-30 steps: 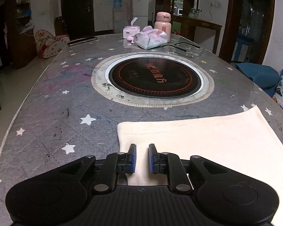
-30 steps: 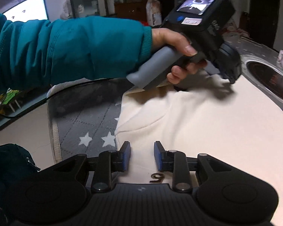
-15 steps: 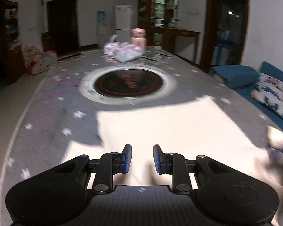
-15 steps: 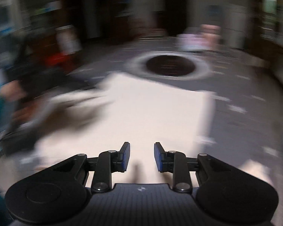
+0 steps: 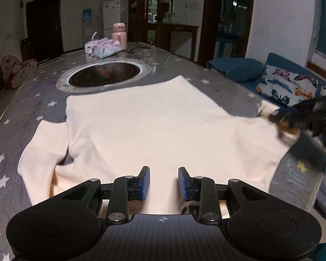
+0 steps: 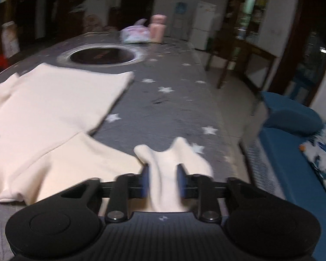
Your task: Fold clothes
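Looking along the left gripper, a cream long-sleeved top is seen spread flat on the grey star-printed table cover, its hem toward the round inset hob and its body filling the near half of the table. The left gripper's blue pads are spread apart above the near edge of the cloth and nothing is held between them; the tool is judged to be poised for a grasp near the collar or shoulder. One sleeve lies loose at the left. At the right edge the right gripper is seen at the other sleeve, blurred. Beyond the hob stand a pink flask and a pack of wipes; a white refrigerator, a dark door and a blue sofa bound the dim room.

From the right wrist view, which is motion-blurred, the right gripper is shown with the cuff end of the sleeve lying between its pads. The pads appear set apart around the bunched cloth; whether they pinch it cannot be told. The sleeve is presumably taken so that it can be carried inward over the body, a first fold not yet made. The table cover beside it is bare of cloth.
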Action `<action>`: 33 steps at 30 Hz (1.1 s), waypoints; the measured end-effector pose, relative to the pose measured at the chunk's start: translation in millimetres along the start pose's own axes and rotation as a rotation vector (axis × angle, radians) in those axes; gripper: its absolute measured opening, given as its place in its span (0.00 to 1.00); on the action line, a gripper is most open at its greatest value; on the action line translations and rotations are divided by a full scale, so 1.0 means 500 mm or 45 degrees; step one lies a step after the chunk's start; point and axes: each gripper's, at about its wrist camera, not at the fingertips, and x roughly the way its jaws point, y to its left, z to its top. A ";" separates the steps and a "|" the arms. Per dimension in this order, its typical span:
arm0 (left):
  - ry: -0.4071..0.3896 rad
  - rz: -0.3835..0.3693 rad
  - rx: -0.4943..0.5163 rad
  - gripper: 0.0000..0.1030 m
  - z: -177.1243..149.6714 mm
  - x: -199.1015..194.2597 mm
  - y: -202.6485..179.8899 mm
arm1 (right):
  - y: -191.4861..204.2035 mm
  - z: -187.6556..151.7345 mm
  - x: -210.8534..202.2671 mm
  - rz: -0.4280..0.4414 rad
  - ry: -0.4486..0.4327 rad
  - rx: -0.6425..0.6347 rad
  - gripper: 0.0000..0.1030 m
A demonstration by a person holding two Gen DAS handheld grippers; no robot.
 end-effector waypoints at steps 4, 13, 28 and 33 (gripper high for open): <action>0.013 -0.010 -0.013 0.31 -0.015 -0.001 0.001 | -0.025 -0.010 -0.033 -0.163 -0.082 0.090 0.09; 0.005 -0.026 0.009 0.35 -0.024 -0.018 -0.002 | -0.106 -0.051 -0.062 -0.400 -0.019 0.264 0.18; -0.006 -0.108 0.142 0.40 -0.042 -0.073 -0.025 | 0.087 0.043 -0.064 0.412 -0.010 -0.033 0.36; -0.042 -0.165 0.218 0.43 -0.045 -0.094 -0.044 | 0.200 0.050 -0.109 0.773 0.016 -0.288 0.36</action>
